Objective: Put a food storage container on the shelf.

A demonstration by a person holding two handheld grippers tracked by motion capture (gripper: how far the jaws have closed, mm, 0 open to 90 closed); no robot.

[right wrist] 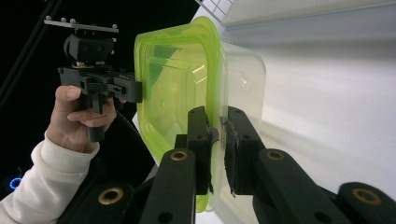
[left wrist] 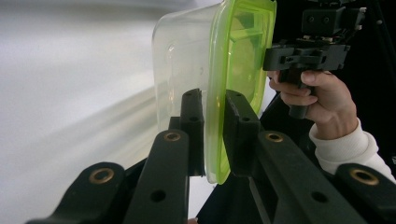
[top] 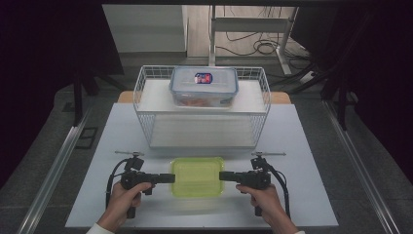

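Clear container (top: 197, 176) wears a translucent lime-green lid.

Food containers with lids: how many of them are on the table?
2. The green-lidded container is at the near edge, clamped between the left gripper and right gripper. The blue-lidded container sits in the wire basket behind.

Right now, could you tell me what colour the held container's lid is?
The lid is translucent lime green, clearest in the right gripper view.
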